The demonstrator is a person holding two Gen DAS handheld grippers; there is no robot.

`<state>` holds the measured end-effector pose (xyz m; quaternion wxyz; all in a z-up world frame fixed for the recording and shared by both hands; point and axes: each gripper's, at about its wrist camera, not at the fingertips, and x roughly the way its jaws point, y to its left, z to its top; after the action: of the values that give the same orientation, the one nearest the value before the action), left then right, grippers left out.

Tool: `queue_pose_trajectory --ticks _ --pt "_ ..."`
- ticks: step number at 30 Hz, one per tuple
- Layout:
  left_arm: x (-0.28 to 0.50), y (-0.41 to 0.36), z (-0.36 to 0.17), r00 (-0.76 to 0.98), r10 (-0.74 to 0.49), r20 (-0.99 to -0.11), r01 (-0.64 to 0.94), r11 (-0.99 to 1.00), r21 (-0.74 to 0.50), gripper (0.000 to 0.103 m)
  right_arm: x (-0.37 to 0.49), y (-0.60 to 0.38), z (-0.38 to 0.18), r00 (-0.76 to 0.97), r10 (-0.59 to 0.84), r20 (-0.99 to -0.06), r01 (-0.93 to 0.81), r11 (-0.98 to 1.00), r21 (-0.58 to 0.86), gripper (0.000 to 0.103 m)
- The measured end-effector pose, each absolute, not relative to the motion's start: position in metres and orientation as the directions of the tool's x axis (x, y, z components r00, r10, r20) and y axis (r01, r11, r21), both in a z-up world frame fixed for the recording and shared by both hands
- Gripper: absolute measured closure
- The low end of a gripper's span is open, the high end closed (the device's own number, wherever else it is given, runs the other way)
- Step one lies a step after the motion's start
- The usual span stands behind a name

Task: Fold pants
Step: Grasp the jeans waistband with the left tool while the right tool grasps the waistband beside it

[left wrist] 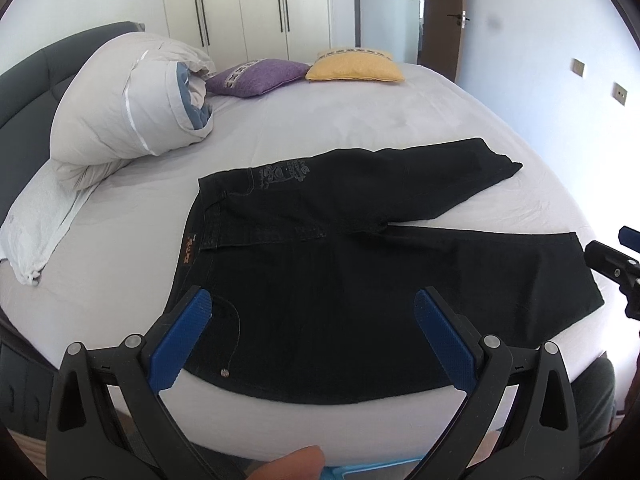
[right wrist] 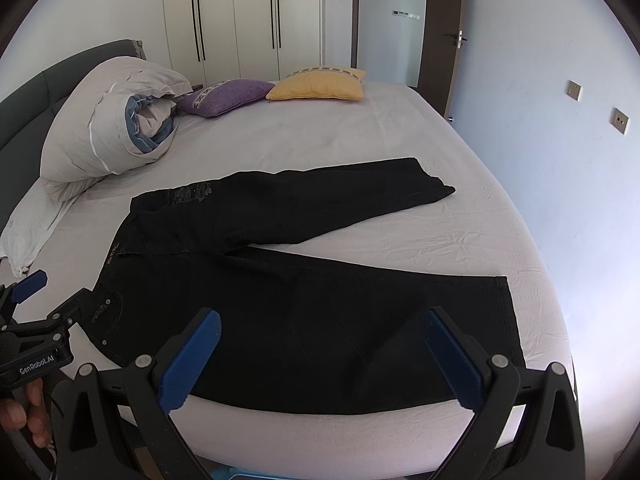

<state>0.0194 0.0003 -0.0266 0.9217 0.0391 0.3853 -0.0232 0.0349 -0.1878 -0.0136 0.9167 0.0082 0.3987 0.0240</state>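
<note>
Spreading across the wide bed with its smooth pale-lilac sheet, the black denim pants lay flat near the front edge, legs forked apart, waistband leftward. A rolled grey quilted duvet slumped by the headboard beside a textured purple cushion. The left gripper and right gripper hovered above the fabric, ribbed blue pads gaping wide, holding nothing.
</note>
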Motion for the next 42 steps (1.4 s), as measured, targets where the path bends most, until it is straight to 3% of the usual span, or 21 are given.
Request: queue_pose_trajectory --ticks 5,8,15,19,22,35,38,40,42 --pt "0.095 0.033 -0.03 0.683 -0.123 -0.72 0.173 0.985 -0.004 0.0 0.075 -0.197 -0.017 0.677 0.145 -0.722 -0.138 0.988 0.069 0.0" --pt "0.161 0.051 -0.043 0.636 -0.117 -0.763 0.219 0.975 0.032 0.0 0.112 -0.197 -0.021 0.651 0.219 -0.727 -0.226 0.97 0.09 0.001" --pt "0.316 0.087 -0.089 0.515 -0.039 -0.856 0.295 0.946 0.135 0.0 0.2 -0.181 -0.041 0.54 0.349 -0.766 -0.423 0.899 0.111 0.025" --pt "0.391 0.1 -0.12 0.453 -0.008 -0.892 0.345 0.924 0.167 0.0 0.234 -0.174 -0.056 0.48 0.407 -0.777 -0.502 0.854 0.137 0.032" --pt "0.428 0.097 -0.144 0.404 0.032 -0.914 0.399 0.893 0.208 0.006 0.252 -0.169 -0.068 0.449 0.425 -0.786 -0.55 0.825 0.132 0.034" --pt "0.5 0.114 -0.212 0.217 -0.026 -0.976 0.441 0.895 0.074 0.017 0.324 -0.143 -0.097 0.366 0.472 -0.802 -0.64 0.754 0.151 0.036" --pt "0.506 0.113 -0.213 0.217 -0.072 -0.974 0.441 0.897 0.032 0.037 0.342 -0.132 -0.1 0.349 0.492 -0.798 -0.655 0.737 0.168 0.037" --pt "0.51 0.11 -0.211 0.22 -0.081 -0.972 0.449 0.893 0.027 0.065 0.354 -0.124 -0.102 0.341 0.495 -0.799 -0.665 0.728 0.167 0.037" --pt "0.513 0.106 -0.208 0.225 -0.091 -0.97 0.452 0.892 0.021 0.082 0.368 -0.115 -0.104 0.335 0.491 -0.804 -0.672 0.723 0.162 0.038"
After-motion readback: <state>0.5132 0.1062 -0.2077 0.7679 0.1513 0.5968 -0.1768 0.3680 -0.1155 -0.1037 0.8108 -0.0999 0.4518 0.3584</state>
